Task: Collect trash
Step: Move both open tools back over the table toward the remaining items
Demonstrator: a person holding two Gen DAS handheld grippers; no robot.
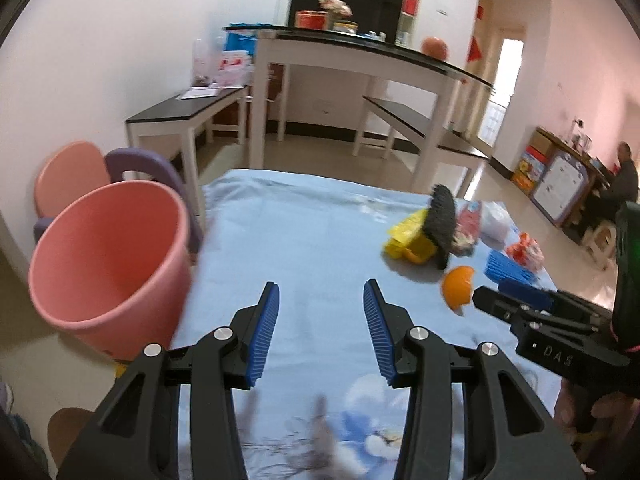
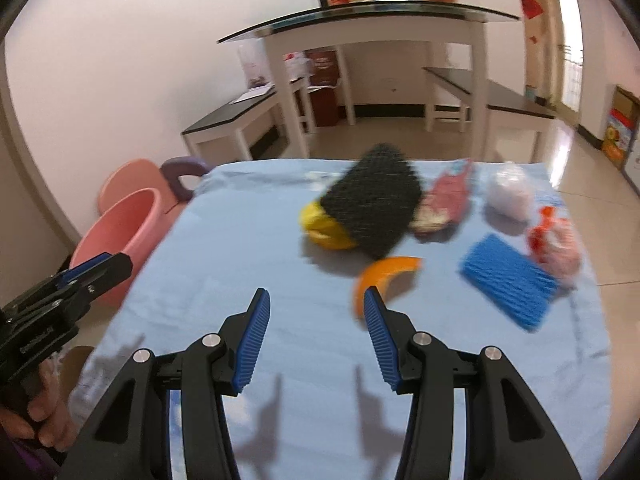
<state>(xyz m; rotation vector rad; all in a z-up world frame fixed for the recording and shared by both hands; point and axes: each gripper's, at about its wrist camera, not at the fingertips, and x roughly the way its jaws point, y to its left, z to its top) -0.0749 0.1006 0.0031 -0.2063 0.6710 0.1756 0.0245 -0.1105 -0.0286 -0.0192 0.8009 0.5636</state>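
Trash lies on the far right of a blue-clothed table [image 2: 248,264]: a black mesh pad [image 2: 374,204] over a yellow wrapper [image 2: 320,226], an orange peel [image 2: 386,276], a blue ribbed foam sheet [image 2: 510,282], a red snack bag [image 2: 444,200], a white bag [image 2: 510,194] and a red-and-clear bag [image 2: 554,244]. My right gripper [image 2: 316,300] hangs open above the cloth, its right finger just short of the peel. My left gripper [image 1: 320,294] is open over bare cloth, beside a pink bucket [image 1: 108,264] at the table's left edge. The peel [image 1: 458,284] shows there too.
A pink and purple child's chair [image 1: 76,176] stands behind the bucket. Beyond the table are white benches [image 1: 184,114] with dark tops and a tall glass-topped table [image 1: 360,50]. A seated person [image 1: 624,176] is at the far right. A hand [image 2: 44,412] grips the left tool.
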